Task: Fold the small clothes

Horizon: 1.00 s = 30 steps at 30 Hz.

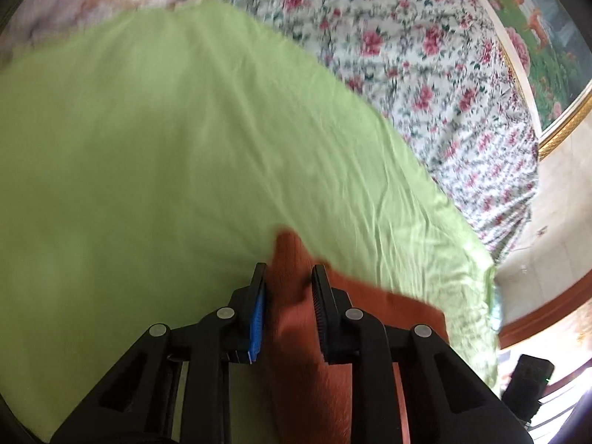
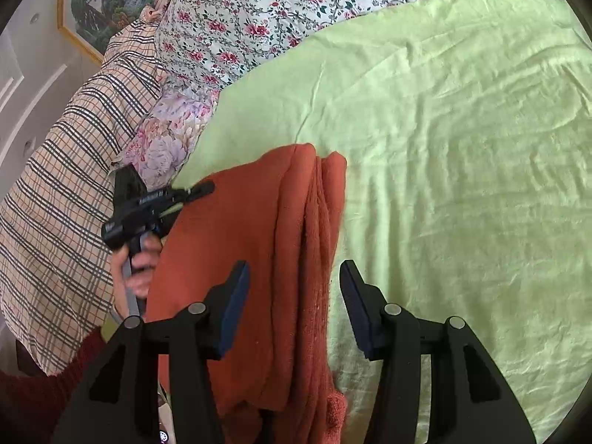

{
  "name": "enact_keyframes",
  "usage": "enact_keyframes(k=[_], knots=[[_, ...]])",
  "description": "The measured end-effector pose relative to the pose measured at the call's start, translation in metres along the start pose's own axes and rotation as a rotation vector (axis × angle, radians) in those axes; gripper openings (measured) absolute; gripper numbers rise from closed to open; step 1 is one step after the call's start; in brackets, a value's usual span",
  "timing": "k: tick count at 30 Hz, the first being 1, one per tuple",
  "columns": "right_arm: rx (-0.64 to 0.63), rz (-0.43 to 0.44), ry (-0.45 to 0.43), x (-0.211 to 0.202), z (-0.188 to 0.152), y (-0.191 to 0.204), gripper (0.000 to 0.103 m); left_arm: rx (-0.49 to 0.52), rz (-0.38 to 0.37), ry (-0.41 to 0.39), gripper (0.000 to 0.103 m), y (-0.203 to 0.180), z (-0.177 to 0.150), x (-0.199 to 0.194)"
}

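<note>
So our rust-orange garment (image 2: pixel 259 259) lies in a long folded strip on the green sheet (image 2: pixel 444 148), running straight away from the right gripper (image 2: pixel 294 277), whose jaws hang half open over its right edge, gripping nothing. The left gripper (image 1: pixel 288 281) has its jaws pinched on the far-left fold, so it's nearer. Plaid pillow (image 2: pixel 55 185) sits off left, out of the way.

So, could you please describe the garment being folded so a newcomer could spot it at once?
Find the light green sheet on the bed. At its near edge lies the rust-orange knitted garment, folded lengthwise. It is the only plain orange fabric, unlike the floral quilt and checked pillow.
</note>
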State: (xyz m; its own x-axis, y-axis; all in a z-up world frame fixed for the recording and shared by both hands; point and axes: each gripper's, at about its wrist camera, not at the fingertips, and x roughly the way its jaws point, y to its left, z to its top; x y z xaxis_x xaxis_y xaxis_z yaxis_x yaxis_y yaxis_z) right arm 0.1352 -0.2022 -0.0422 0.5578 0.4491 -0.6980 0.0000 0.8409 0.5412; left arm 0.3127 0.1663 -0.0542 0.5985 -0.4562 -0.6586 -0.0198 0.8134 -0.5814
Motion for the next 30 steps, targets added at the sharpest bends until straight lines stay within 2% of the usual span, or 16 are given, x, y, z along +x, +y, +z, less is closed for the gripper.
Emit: enact_keyframes(k=[2,4,6,7,9,10,16,17,18,19,21,23,25,26,30], knots=[[-0.005,0.005,-0.01,-0.004,0.002,0.001,0.052,0.025,0.038,-0.029,0.022,-0.006,0.005,-0.012],[-0.016,0.011,-0.016,-0.005,0.005,0.003,0.052,0.03,0.045,-0.048,0.024,-0.01,0.003,-0.027],[-0.03,0.015,-0.017,-0.005,0.007,0.007,0.052,0.045,0.048,-0.052,0.033,-0.016,-0.01,-0.045],[-0.035,0.017,-0.015,-0.003,0.008,0.009,0.052,0.063,0.061,-0.059,0.035,-0.02,-0.021,-0.054],[-0.047,0.013,-0.008,0.001,0.009,0.012,0.052,0.1,0.085,-0.075,0.05,-0.028,-0.044,-0.073],[-0.053,0.011,-0.002,0.004,0.01,0.013,0.052,0.115,0.095,-0.082,0.052,-0.031,-0.057,-0.081],[-0.081,-0.021,0.05,0.031,0.019,0.01,0.052,0.162,0.152,-0.076,0.057,-0.041,-0.119,-0.108],[-0.086,-0.03,0.058,0.036,0.021,0.009,0.045,0.177,0.166,-0.065,0.057,-0.04,-0.129,-0.111],[-0.087,-0.041,0.075,0.042,0.023,0.008,0.025,0.191,0.18,-0.053,0.057,-0.042,-0.134,-0.109],[-0.085,-0.052,0.082,0.045,0.024,0.007,0.017,0.209,0.198,-0.039,0.057,-0.044,-0.138,-0.108],[-0.098,-0.036,0.058,0.036,0.028,0.014,0.016,0.236,0.236,-0.019,0.057,-0.048,-0.145,-0.105],[-0.139,-0.014,-0.012,0.014,0.029,0.03,0.016,0.245,0.238,-0.014,0.058,-0.05,-0.15,-0.105],[-0.183,-0.03,-0.063,-0.004,0.026,0.04,0.016,0.241,0.244,0.0,0.059,-0.049,-0.153,-0.102],[-0.186,-0.042,-0.063,-0.005,0.025,0.038,0.016,0.238,0.249,0.008,0.059,-0.049,-0.154,-0.099],[-0.099,-0.117,0.025,0.028,0.017,-0.004,0.016,0.254,0.277,0.035,0.059,-0.052,-0.162,-0.088]])
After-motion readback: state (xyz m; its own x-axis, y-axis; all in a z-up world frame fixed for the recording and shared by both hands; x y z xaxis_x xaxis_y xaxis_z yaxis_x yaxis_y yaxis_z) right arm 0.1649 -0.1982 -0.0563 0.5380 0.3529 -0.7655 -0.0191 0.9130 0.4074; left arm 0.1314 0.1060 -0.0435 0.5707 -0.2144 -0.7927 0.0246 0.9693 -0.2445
